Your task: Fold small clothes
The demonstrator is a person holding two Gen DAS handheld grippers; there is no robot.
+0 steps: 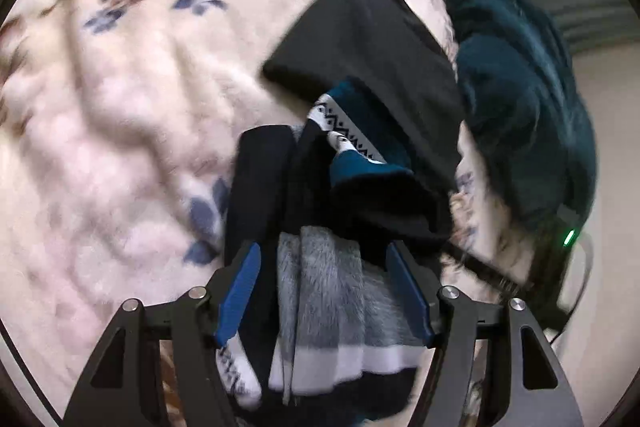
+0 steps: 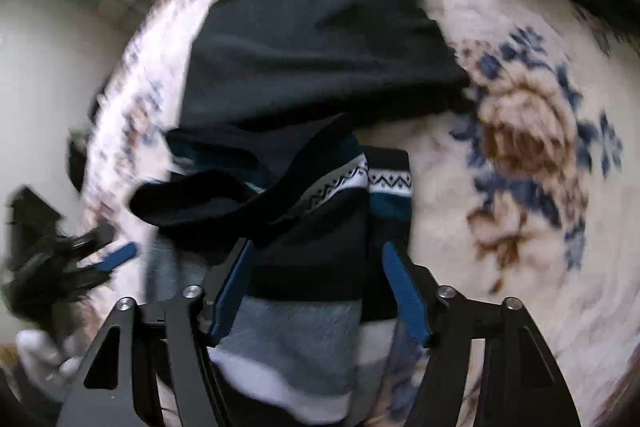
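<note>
A pair of patterned socks point(image 1: 320, 291), banded black, grey, white and teal, lies on a floral blanket point(image 1: 120, 147). My left gripper point(image 1: 322, 255) is open, its blue pads straddling the socks. In the right wrist view the same socks point(image 2: 316, 227) lie between the open fingers of my right gripper point(image 2: 316, 259). A folded black garment point(image 1: 368, 39) lies just beyond the socks and also shows in the right wrist view point(image 2: 312, 51). The left gripper point(image 2: 100, 259) appears at the left edge of the right wrist view.
A dark teal fluffy garment point(image 1: 520, 99) lies at the blanket's right side in the left wrist view. The blanket's edge point(image 2: 132, 75) drops off to a pale floor at the left of the right wrist view. Both views are blurred by motion.
</note>
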